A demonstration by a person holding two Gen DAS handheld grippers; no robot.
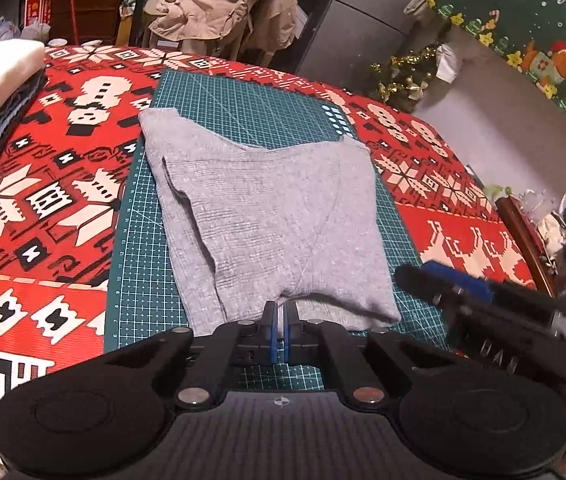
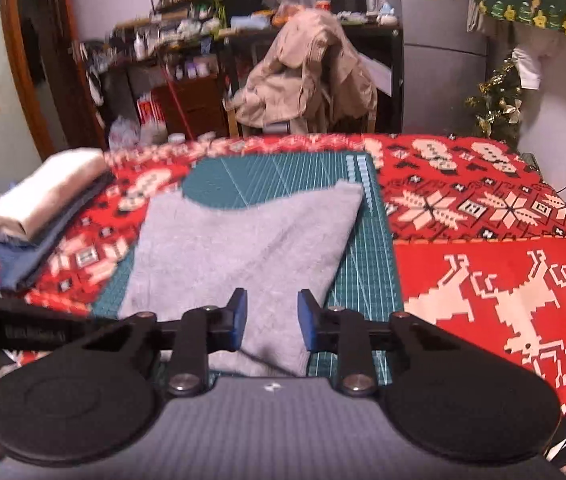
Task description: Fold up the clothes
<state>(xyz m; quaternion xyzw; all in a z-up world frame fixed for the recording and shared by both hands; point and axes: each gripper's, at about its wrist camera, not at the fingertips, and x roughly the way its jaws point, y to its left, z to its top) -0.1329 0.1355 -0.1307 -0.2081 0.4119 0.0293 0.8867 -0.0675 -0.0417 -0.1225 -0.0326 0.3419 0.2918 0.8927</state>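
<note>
Centrally on the cutting mat (image 1: pixel 243 92), the grey garment (image 1: pixel 267 208): left gripper (image 1: pixel 281 326) pinches its near hem; right gripper (image 2: pixel 272 320) gapes, empty. One-sided lifting risks skewing the fold.

Past my green cutting mat (image 1: pixel 243 120), a beige coat (image 2: pixel 307 76) hangs over a chair; right of the mat I see a small tinsel tree (image 2: pixel 497 96), cluttered shelves (image 2: pixel 187 20) behind
</note>
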